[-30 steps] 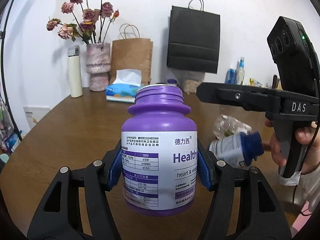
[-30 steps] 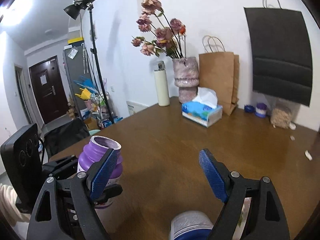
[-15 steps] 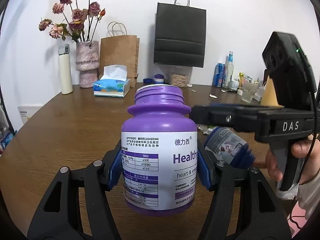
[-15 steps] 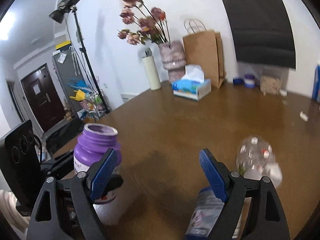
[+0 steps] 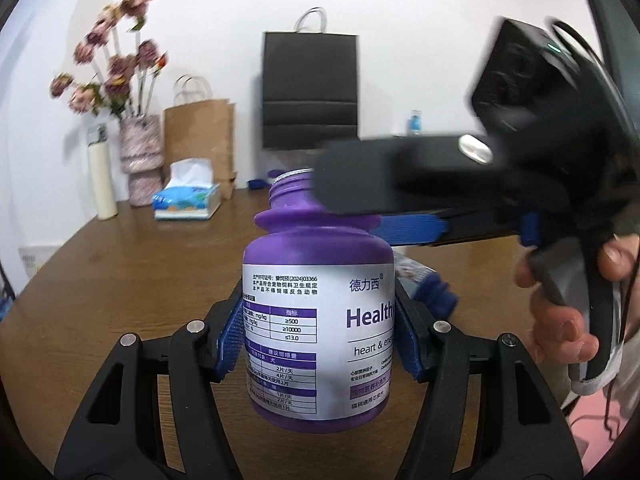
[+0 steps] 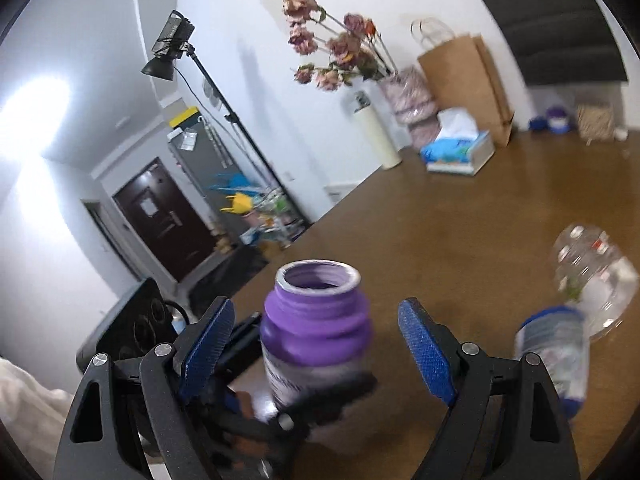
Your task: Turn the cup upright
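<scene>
Left gripper (image 5: 318, 346) clamps the upright, lidless purple plastic bottle with white label (image 5: 318, 320) above the brown wooden table (image 5: 120, 264). Right gripper (image 6: 316, 354), fingers wide, straddles its neck without touching.

Purple bottle (image 5: 320, 320) with white label, blue-padded black gripper (image 5: 318, 344), brown table (image 5: 120, 280).

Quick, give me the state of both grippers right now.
Left gripper: shut on the purple bottle, which stands upright with its mouth open.
Right gripper: open, jaws either side of the bottle's neck, holding nothing.
</scene>
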`<act>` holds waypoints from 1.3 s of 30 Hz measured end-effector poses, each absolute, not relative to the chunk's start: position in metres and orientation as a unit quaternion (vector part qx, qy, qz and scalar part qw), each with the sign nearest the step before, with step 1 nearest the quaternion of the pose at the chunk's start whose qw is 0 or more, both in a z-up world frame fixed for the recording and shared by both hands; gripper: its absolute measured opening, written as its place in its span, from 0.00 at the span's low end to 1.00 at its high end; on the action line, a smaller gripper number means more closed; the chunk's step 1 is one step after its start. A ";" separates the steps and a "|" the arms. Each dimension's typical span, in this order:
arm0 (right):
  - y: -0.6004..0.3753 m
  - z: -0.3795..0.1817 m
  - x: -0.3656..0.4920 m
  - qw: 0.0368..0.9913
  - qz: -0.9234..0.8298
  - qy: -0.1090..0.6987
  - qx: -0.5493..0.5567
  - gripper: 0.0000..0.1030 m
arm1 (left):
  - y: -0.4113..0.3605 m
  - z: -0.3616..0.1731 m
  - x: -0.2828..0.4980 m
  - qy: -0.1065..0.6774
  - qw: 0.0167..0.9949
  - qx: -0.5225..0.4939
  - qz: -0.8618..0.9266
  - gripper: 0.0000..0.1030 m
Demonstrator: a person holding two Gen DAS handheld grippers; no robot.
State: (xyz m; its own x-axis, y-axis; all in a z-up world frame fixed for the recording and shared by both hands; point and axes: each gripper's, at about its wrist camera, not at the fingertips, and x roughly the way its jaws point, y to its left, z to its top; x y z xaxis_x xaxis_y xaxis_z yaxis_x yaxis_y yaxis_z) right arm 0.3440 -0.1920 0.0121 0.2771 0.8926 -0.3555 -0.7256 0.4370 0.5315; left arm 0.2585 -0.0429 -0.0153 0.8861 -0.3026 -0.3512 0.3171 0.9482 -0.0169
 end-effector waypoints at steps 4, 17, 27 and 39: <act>-0.185 0.005 0.337 0.792 0.498 0.330 0.121 0.64 | -0.050 -0.018 0.249 0.179 0.969 0.039 -0.164 0.57; -0.158 -0.011 0.294 0.909 0.330 0.247 -0.062 0.58 | -0.030 -0.038 0.247 0.287 0.951 0.042 -0.110 0.89; -0.153 -0.027 0.296 0.920 0.294 0.246 -0.082 0.67 | -0.009 -0.051 0.242 0.304 0.950 0.015 -0.076 0.89; -0.179 0.002 0.265 0.919 0.292 0.261 -0.053 0.77 | -0.007 -0.033 0.222 0.275 0.960 0.020 -0.058 0.96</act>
State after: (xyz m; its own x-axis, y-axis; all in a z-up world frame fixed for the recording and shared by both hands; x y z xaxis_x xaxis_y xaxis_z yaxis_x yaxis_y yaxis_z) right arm 0.2645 -0.1795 0.0020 0.6935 0.5093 -0.5097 -0.5645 0.8236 0.0548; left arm 0.2218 -0.0069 -0.0326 0.8424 -0.1001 -0.5295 0.1220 0.9925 0.0065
